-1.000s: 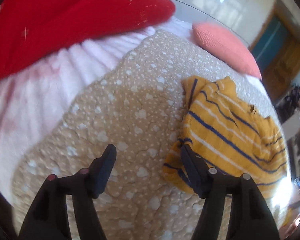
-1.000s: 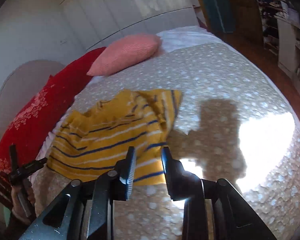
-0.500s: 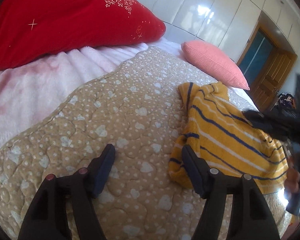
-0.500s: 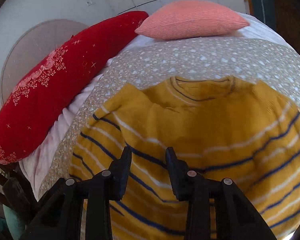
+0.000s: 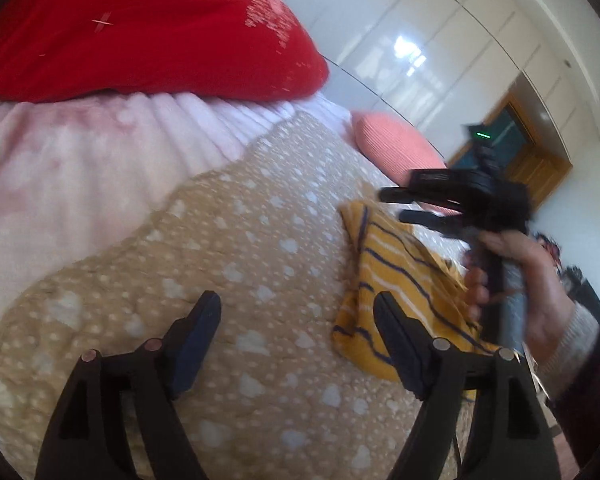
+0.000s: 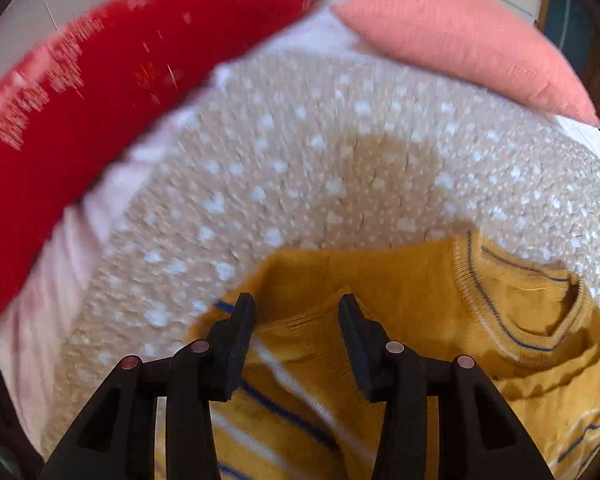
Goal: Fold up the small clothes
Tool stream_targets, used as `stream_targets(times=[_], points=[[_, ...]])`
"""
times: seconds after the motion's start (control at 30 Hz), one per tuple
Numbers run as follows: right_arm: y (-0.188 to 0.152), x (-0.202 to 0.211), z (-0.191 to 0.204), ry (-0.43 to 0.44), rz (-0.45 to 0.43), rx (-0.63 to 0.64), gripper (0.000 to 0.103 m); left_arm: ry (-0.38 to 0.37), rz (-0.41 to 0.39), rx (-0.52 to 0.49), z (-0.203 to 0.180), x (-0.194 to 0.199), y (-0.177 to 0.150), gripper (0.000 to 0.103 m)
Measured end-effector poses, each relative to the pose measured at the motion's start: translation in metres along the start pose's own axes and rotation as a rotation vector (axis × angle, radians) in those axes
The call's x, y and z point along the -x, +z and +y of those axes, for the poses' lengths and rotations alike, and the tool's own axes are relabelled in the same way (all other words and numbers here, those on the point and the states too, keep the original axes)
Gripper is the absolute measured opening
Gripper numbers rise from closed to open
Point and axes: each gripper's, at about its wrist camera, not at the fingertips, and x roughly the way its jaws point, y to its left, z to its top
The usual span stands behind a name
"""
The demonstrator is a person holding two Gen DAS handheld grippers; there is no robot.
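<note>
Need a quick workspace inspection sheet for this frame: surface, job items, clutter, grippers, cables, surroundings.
Surface: beige dotted quilt over a pale pink blanket.
Job's things: one yellow striped sweater, lying rumpled, neckline visible.
Clutter: red pillow and pink pillow at the head of the bed.
Grippers: left gripper open over the quilt beside the sweater; right gripper open over the sweater's shoulder.
Cables: nothing seen.
Surroundings: white wardrobe doors, wooden door.

Bare quilt [image 5: 236, 240] between pillows [image 6: 80, 100] and sweater [image 6: 400, 280]

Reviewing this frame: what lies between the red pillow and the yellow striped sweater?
Right wrist view: pink-white blanket, then bare dotted beige quilt, separate red pillow and sweater.
</note>
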Motion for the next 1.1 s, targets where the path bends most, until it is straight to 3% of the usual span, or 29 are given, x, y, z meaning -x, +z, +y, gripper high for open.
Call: stream_targets(times=[0.07,0.13,0.17,0.37,0.47,0.5,0.53,0.57,0.63,0.8,0.93,1.1], points=[[-0.014,0.024,0.012,0.055,-0.016,0.007,0.063,0.000,-0.009,0.039,0.008,0.003,0.003,0.078],[-0.033,0.037,0.029,0.059,-0.006,0.066,0.076,-0.003,-0.015,0.062,0.012,0.006,0.004,0.078],[-0.044,0.039,0.038,0.045,0.011,0.103,0.078,0.002,-0.016,0.062,0.013,0.007,0.004,0.078],[-0.089,0.002,0.062,-0.157,0.072,0.206,0.082,0.033,-0.022,0.050,0.014,0.012,0.001,0.078],[-0.094,-0.017,0.070,-0.266,0.023,0.248,0.087,0.047,-0.028,0.050,0.014,0.013,-0.001,0.078],[-0.094,-0.018,0.072,-0.287,-0.002,0.254,0.081,0.055,-0.031,0.047,0.014,0.014,-0.002,0.078],[-0.095,-0.017,0.071,-0.307,-0.024,0.251,0.062,0.070,-0.031,0.043,0.012,0.014,-0.003,0.078],[-0.095,-0.015,0.068,-0.316,-0.035,0.246,0.051,0.084,-0.030,0.037,0.011,0.014,-0.004,0.078],[-0.093,0.001,0.058,-0.253,-0.051,0.217,0.024,0.128,-0.018,0.017,0.004,0.016,-0.004,0.078],[-0.086,0.072,0.003,-0.070,-0.145,0.053,0.018,0.098,0.005,-0.045,-0.022,0.048,-0.010,0.078],[-0.094,0.134,-0.069,0.039,-0.238,-0.111,0.017,0.086,0.026,-0.120,-0.053,0.070,-0.016,0.078],[-0.132,0.183,-0.172,0.047,-0.317,-0.292,0.017,0.060,0.075,-0.195,-0.095,0.075,-0.027,0.078]])
